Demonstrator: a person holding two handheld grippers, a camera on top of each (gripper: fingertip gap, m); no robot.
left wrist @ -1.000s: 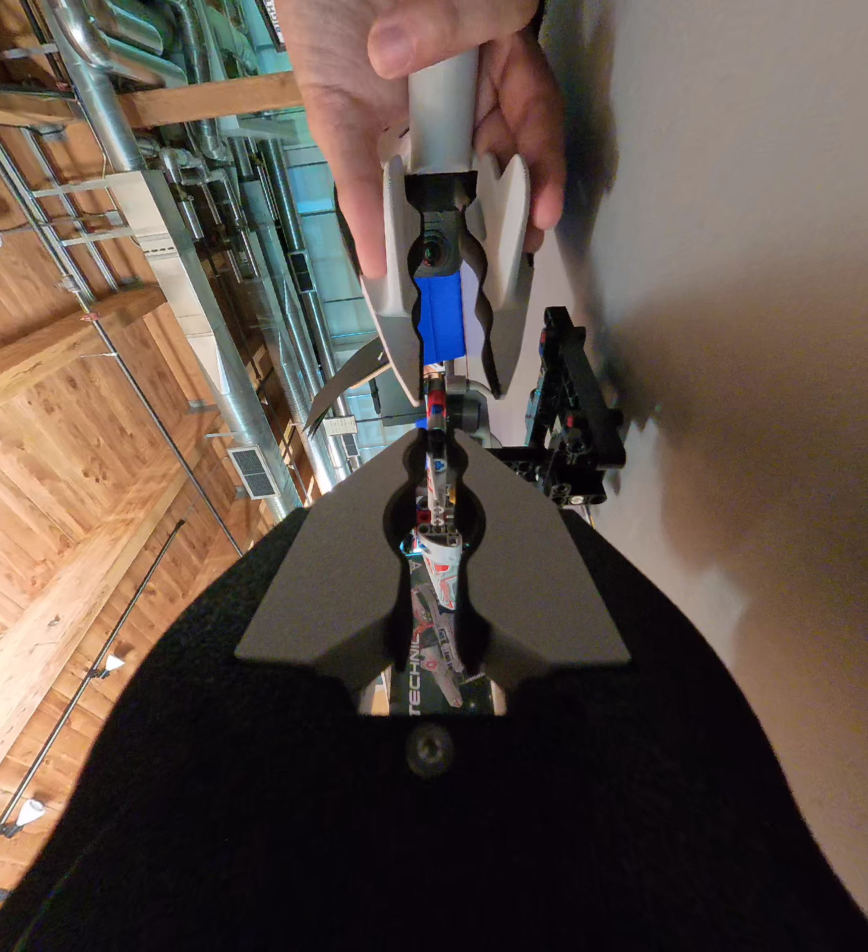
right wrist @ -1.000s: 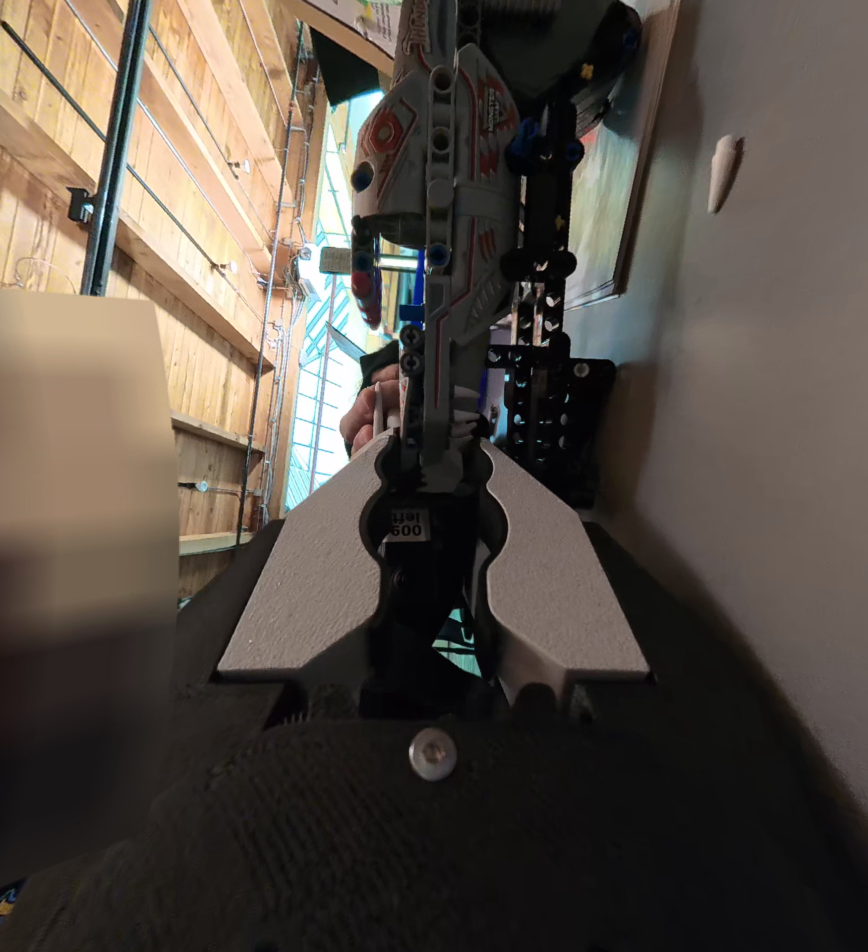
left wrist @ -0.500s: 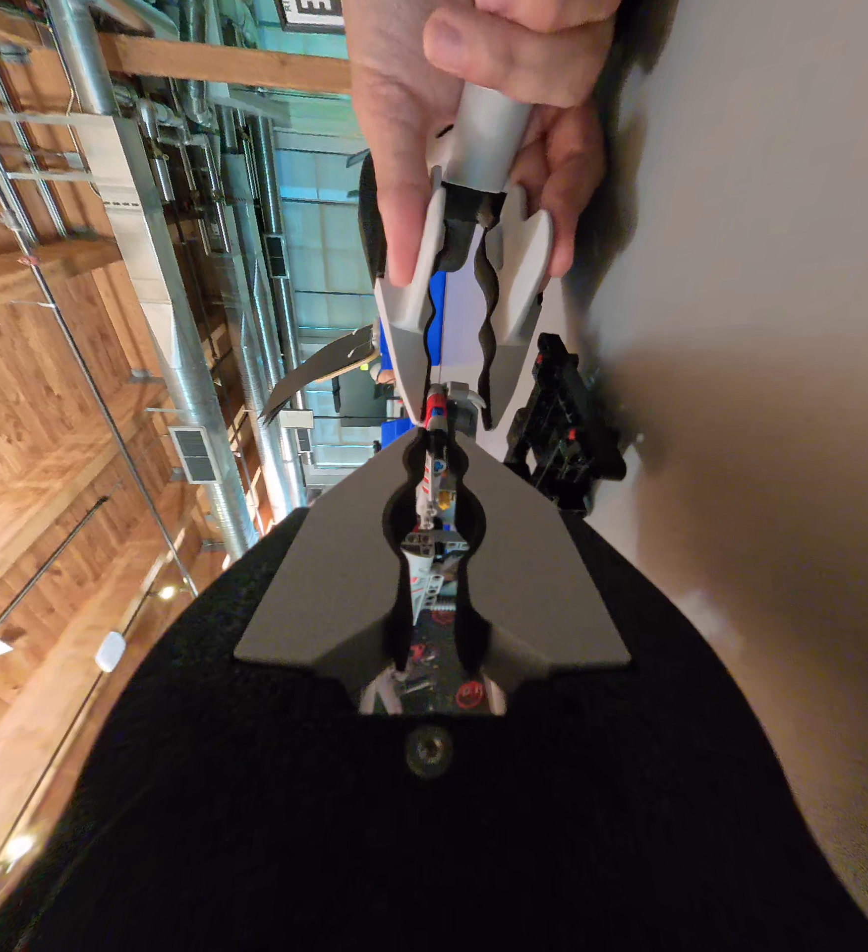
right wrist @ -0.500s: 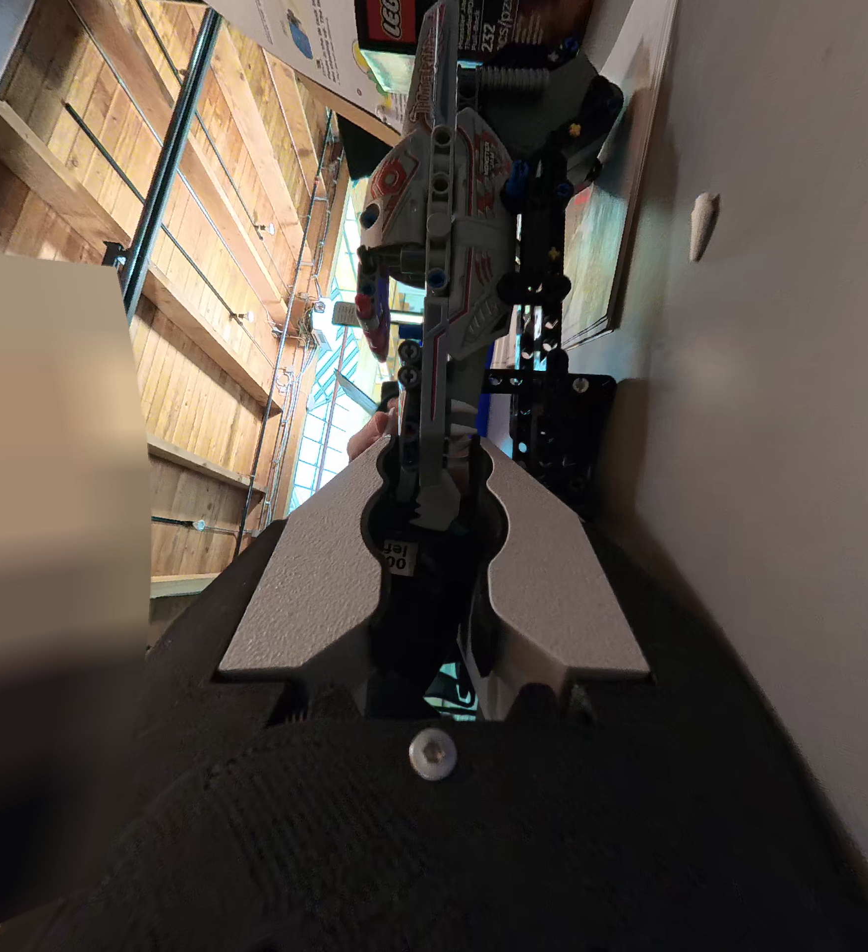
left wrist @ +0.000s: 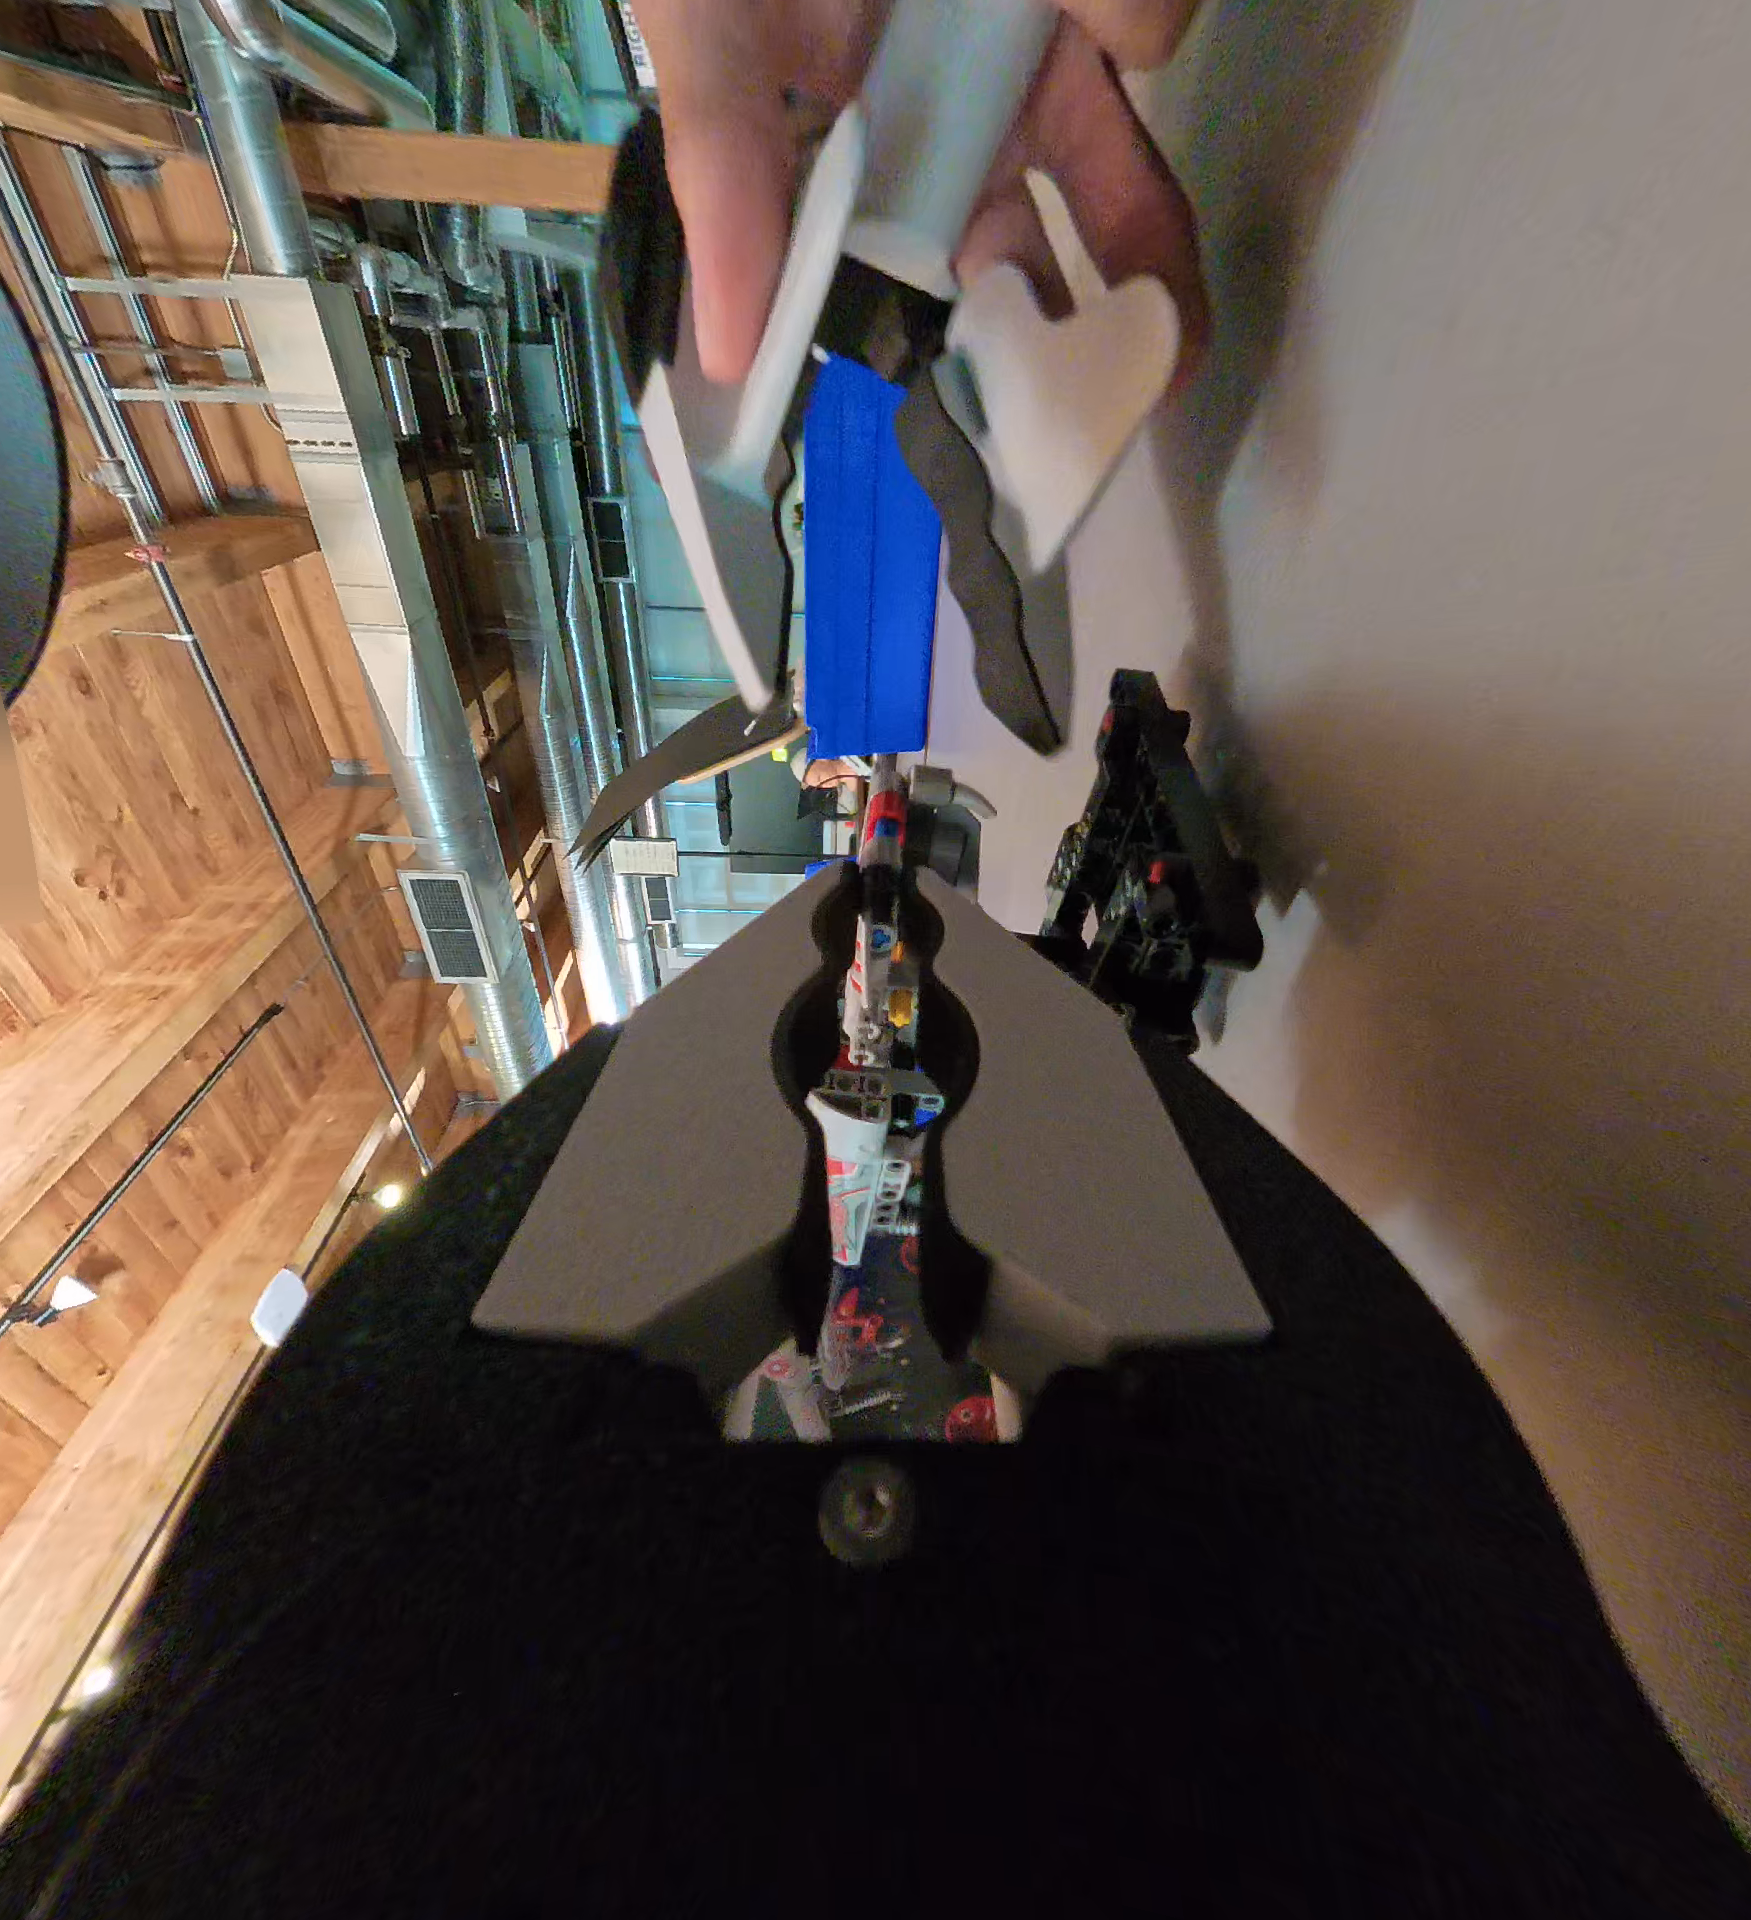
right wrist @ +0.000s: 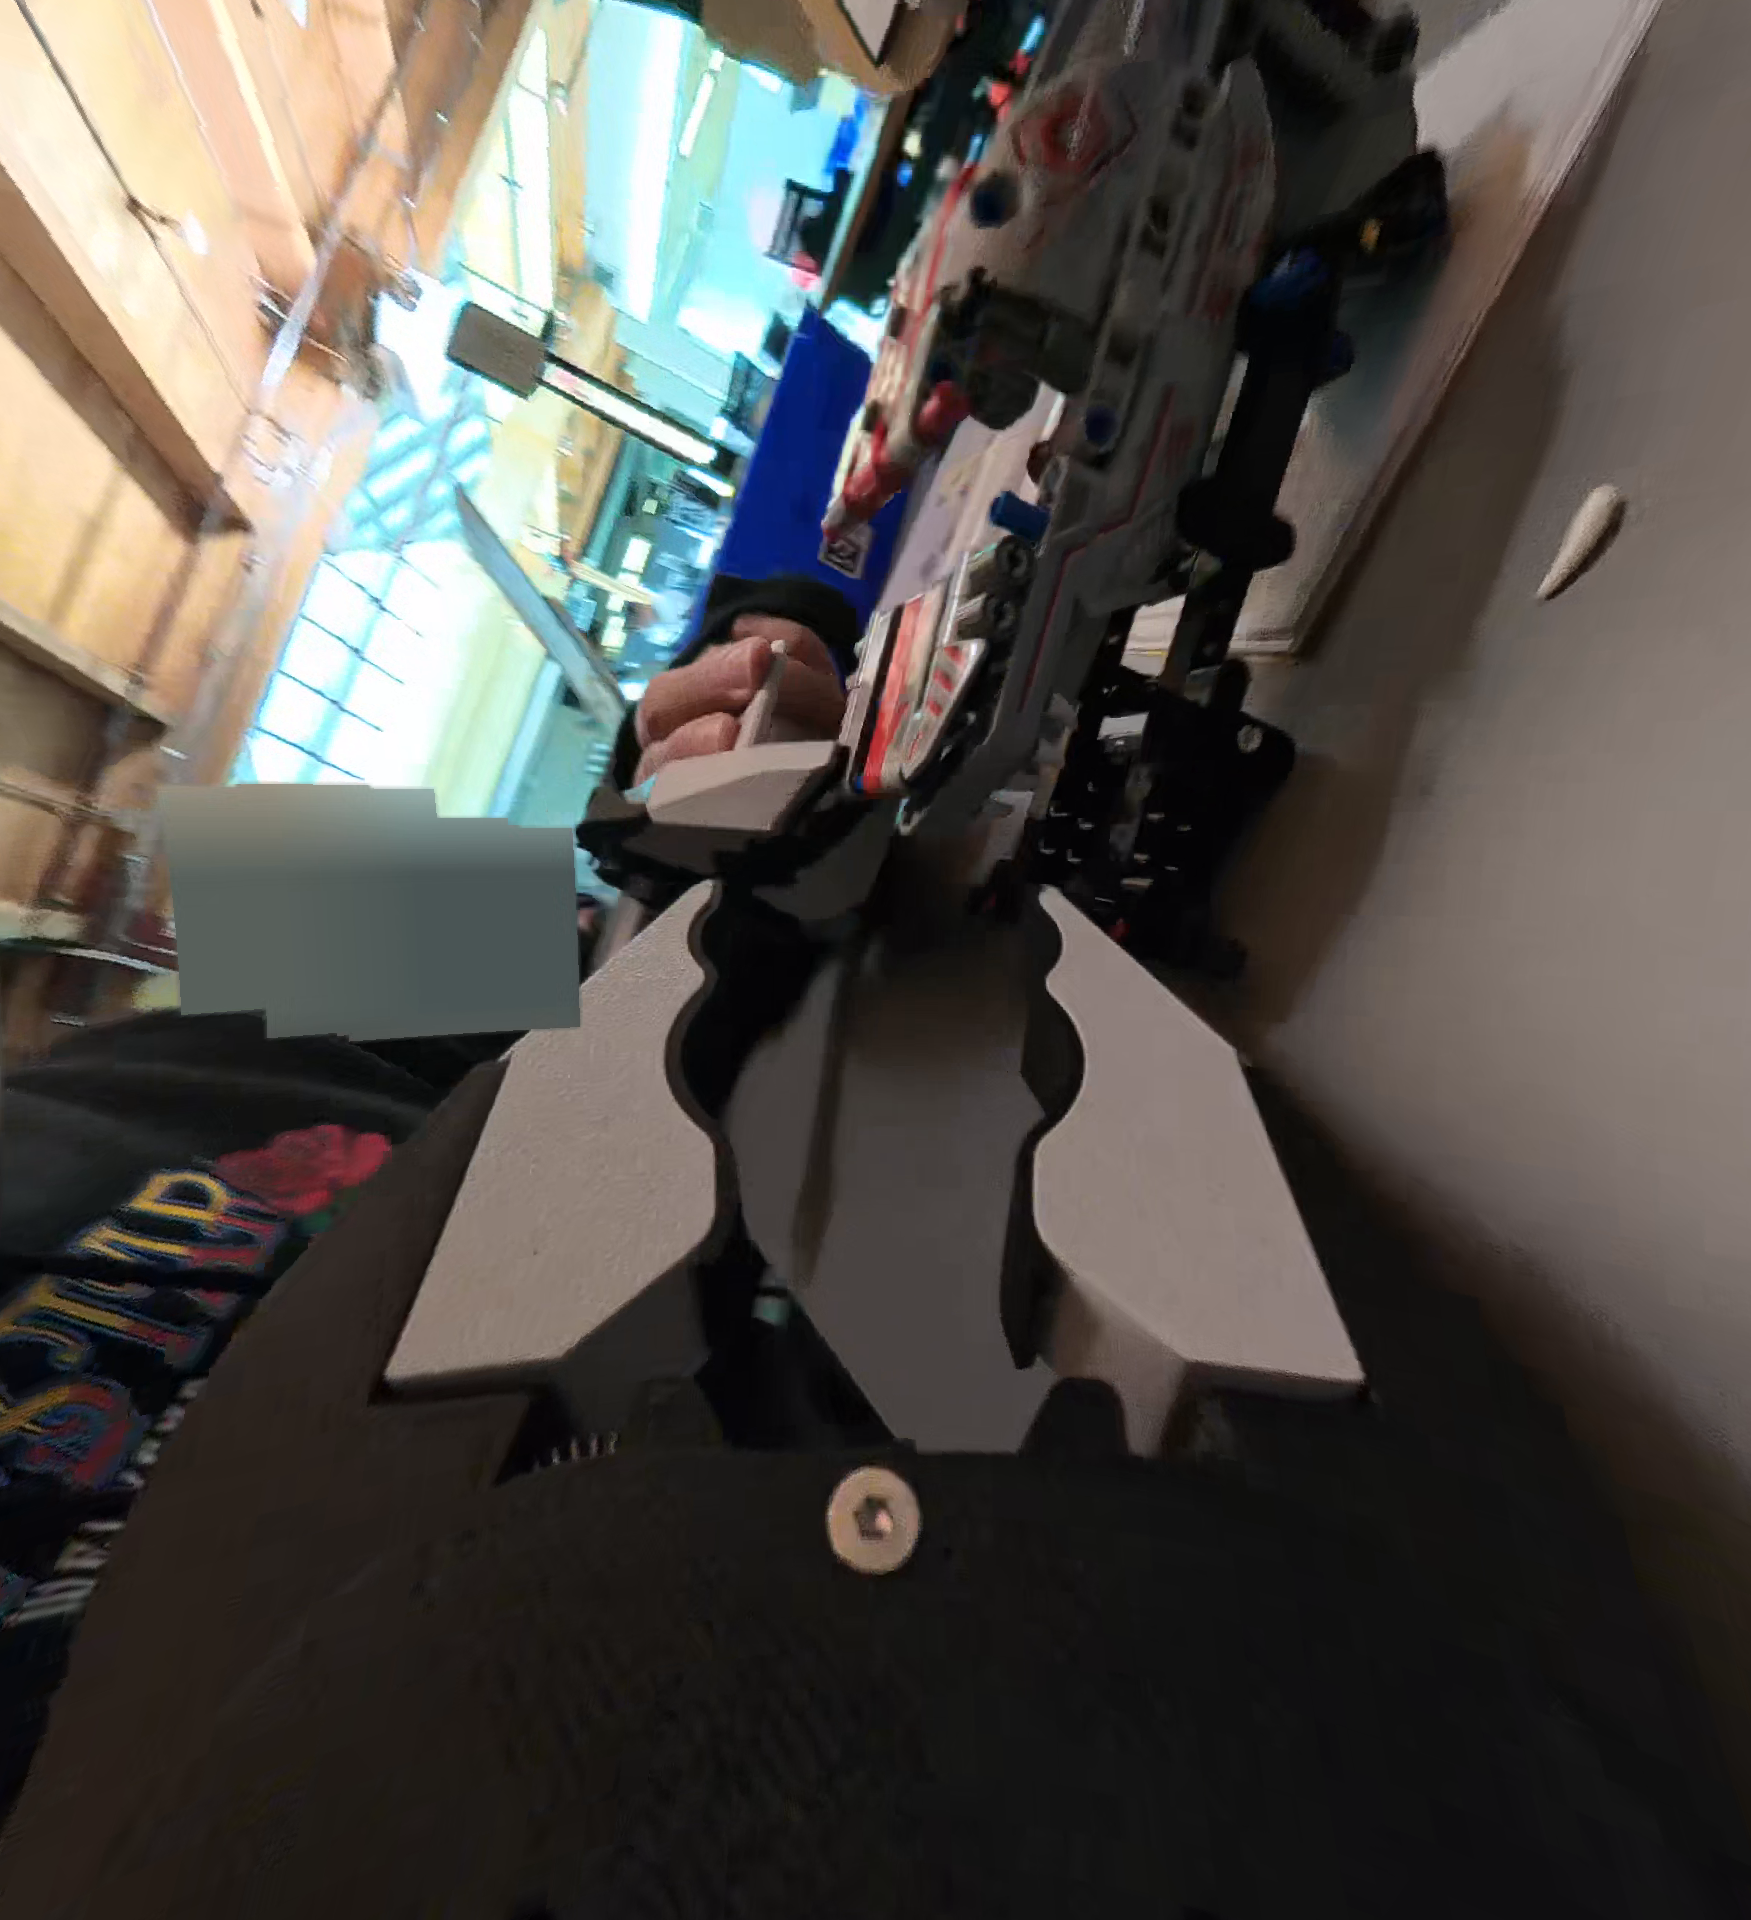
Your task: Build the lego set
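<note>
My left gripper [left wrist: 876, 883] is shut on the lego model [left wrist: 855, 1164], a white and grey build with red markings and blue pins, and holds it off the table. The right wrist view shows the model [right wrist: 1089, 364] reaching up and away from the left gripper [right wrist: 855, 805]. My right gripper [right wrist: 876, 904] is open and empty, apart from the model. It also shows in the left wrist view [left wrist: 902, 717], above the model's tip. A black lego frame [left wrist: 1151, 883] stands on the table beside the model, and the right wrist view shows it too [right wrist: 1162, 821].
The grey table [right wrist: 1629, 935] fills the right side of both views. A small white piece [right wrist: 1577, 540] lies on it, beyond the black frame. A booklet or box edge [right wrist: 1453, 364] lies behind the model. A blue object [left wrist: 866, 582] stands farther off. My two grippers' fingertips are within a few centimetres of each other. The small white piece [right wrist: 1577, 540] sits 9 cm or so from the ends of my right fingers.
My right gripper has let go of the model's end, opened and drawn back from it. My left gripper still holds the model, which now tilts in the right wrist view.
</note>
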